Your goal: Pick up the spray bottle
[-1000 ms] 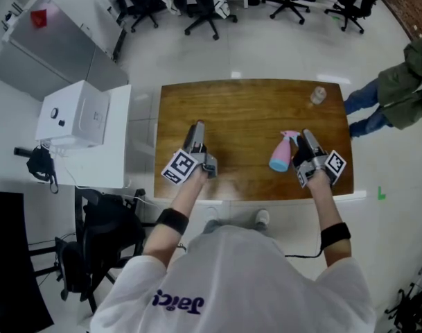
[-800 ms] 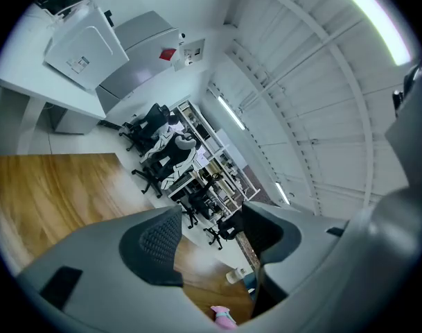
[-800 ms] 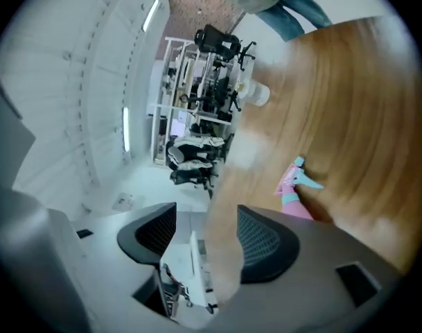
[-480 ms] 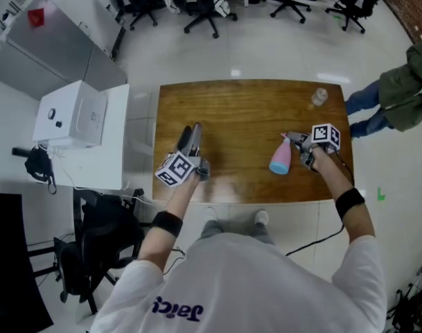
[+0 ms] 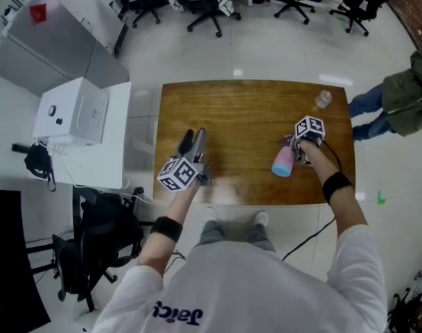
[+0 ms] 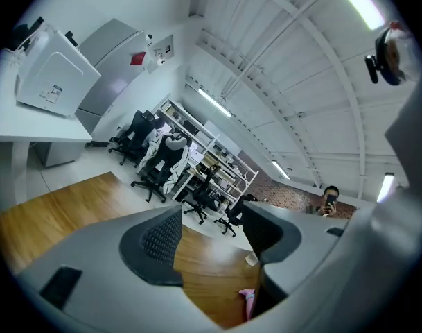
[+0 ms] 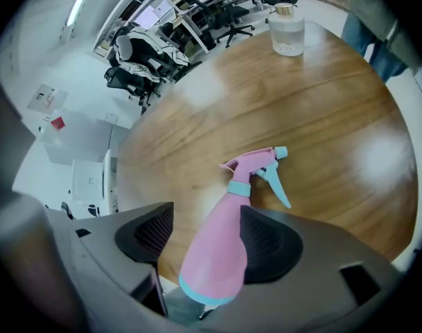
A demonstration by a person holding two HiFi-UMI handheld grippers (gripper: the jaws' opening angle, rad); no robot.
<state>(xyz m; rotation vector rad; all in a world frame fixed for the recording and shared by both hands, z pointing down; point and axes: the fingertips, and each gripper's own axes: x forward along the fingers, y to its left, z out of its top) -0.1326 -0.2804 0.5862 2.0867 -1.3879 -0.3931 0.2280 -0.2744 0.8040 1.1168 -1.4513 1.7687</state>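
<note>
Pink plastic spray bottle (image 7: pixel 228 220), at right front of wooden table (image 7: pixel 301 103), body between the spread, unclosed jaws of right gripper (image 7: pixel 207 240); left gripper (image 6: pixel 212 238) spread, empty; probably light, rigid, smooth-sided and slippery, best clamped across the wide lower body, clear of trigger.

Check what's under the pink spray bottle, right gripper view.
Only the brown wooden table shows beneath the pink plastic spray bottle, which sits between the open jaws of the right hand-held gripper. The patch directly under its body is covered by bottle and jaws.
</note>
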